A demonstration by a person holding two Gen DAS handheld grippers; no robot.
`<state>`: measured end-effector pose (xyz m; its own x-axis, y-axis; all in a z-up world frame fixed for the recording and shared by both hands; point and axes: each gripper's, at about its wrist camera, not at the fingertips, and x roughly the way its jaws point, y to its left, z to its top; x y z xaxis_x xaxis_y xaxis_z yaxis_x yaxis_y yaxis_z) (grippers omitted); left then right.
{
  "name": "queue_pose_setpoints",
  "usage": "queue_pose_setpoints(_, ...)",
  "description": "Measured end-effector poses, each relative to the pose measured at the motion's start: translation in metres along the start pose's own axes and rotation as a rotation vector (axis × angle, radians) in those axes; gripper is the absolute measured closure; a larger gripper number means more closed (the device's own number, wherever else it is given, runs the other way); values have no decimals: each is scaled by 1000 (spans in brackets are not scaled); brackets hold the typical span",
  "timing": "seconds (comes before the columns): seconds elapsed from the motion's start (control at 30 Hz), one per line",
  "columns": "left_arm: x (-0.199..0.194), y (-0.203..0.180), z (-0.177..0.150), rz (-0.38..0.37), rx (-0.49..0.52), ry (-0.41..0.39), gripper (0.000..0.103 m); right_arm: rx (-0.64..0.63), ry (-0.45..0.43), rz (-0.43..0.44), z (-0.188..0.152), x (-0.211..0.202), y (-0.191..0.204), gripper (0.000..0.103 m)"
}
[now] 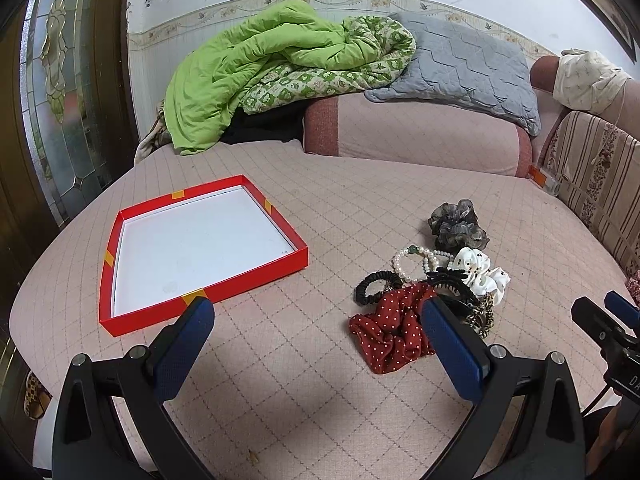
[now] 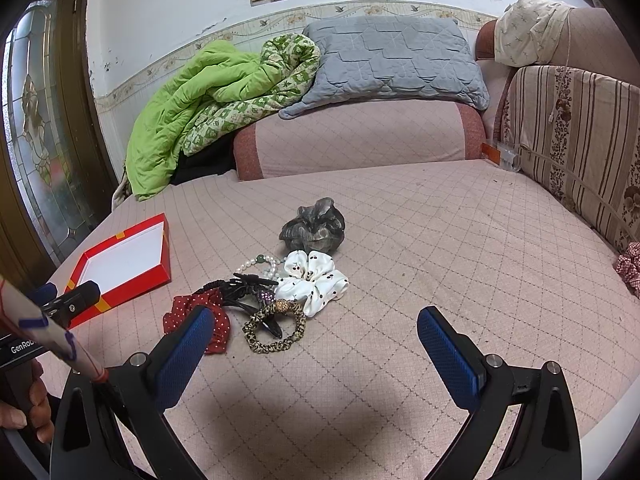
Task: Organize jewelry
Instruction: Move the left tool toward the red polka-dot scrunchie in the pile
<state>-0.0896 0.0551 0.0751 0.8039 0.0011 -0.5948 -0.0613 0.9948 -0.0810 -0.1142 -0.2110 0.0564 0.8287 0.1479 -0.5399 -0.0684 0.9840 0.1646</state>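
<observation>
Both tongs gape wide over the quilted pink bed, nothing between the pads: left tongs [image 1: 318, 322], right tongs [image 2: 316, 330]. Red tray [image 1: 280, 258] sits empty, far left. Jewelry pile to its right: pearl bracelet [image 1: 406, 260] half under a black claw clip [image 1: 450, 282]; red dotted scrunchie [image 1: 390, 330] partly behind the left tongs' right pad; leopard hair tie [image 2: 276, 330]. Grey scrunchie [image 2: 314, 230] lies farther back.
</observation>
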Motion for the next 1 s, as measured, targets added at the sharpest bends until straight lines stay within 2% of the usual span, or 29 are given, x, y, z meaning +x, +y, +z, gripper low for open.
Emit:
queue_pose_setpoints(0.27,5,-2,-3,2,9,5,0,0,7,5,-1,1,0,0)
queue_pose_setpoints(0.53,29,1,-10,-31,-15,91,0,-3,42,4,-2,12,3,0)
queue_pose_setpoints(0.67,37,-1,-12,-37,-11,103,0,3,55,2,0,16,2,0)
queue_pose_setpoints(1.0,76,-22,-13,-122,6,212,0,16,74,-3,3,24,0,0)
